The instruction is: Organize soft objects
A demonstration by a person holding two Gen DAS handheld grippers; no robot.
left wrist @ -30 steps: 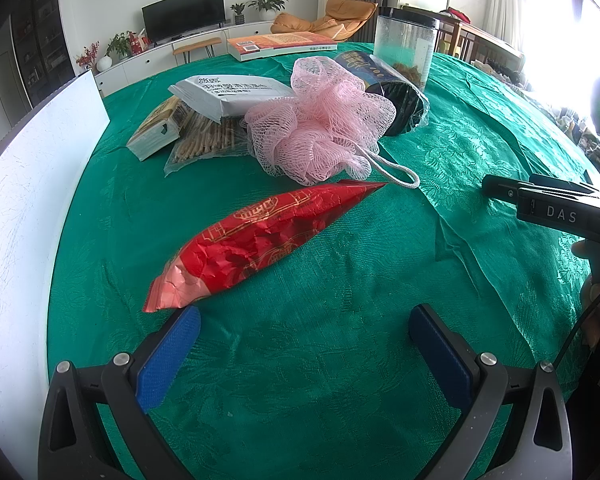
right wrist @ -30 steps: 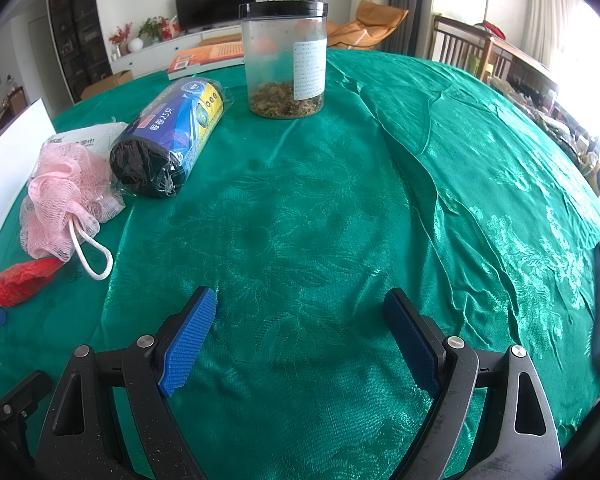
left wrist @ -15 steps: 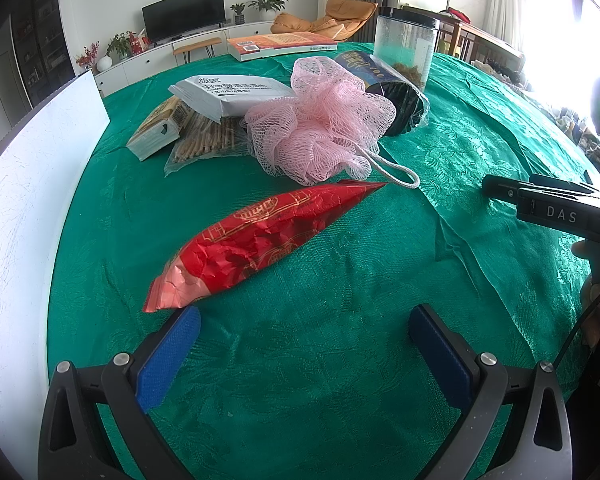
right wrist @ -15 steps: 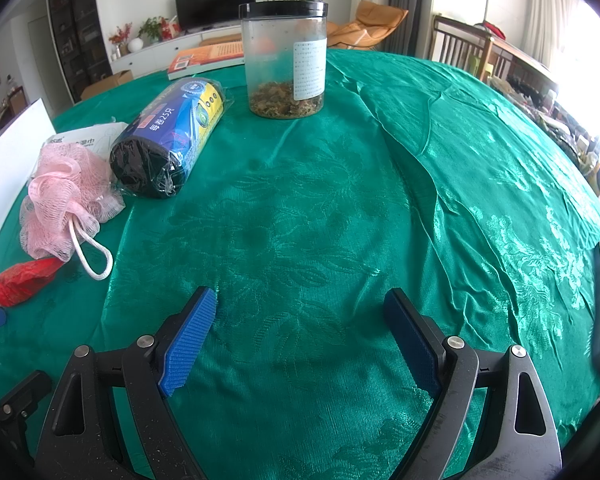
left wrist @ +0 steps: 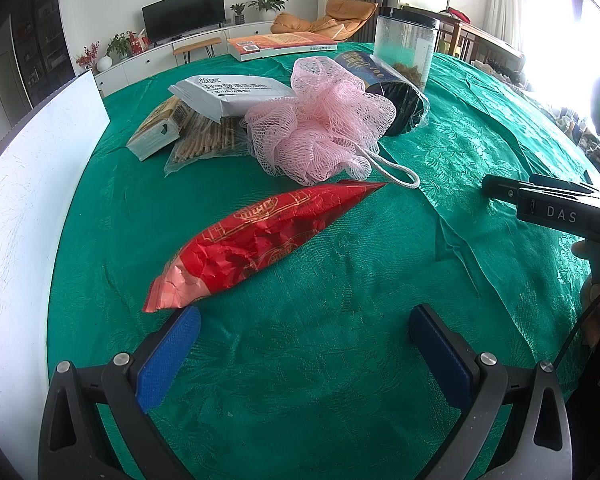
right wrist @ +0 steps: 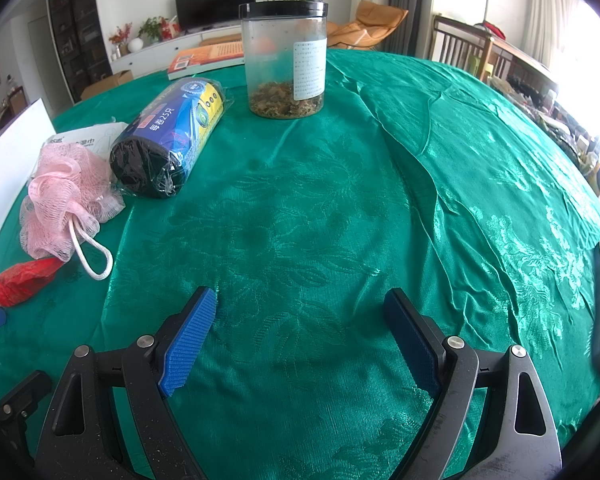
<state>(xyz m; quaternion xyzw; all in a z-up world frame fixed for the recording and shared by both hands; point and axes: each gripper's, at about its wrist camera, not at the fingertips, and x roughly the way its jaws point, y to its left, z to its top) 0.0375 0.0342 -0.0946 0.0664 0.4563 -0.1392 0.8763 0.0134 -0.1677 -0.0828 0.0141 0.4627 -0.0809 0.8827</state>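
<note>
Now both the left gripper and right gripper hover with jaws wide, empty. Red packet lies at twelve o'clock; pink loofah beyond it, bag roll and jar at eleven on the bench.

Pink mesh sponge, gold-patterned red packet, green damask tablecloth

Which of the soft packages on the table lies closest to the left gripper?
The red foil bag: its near end almost reaches the left gripper. The pink mesh sponge and white packet lie farther back.
</note>
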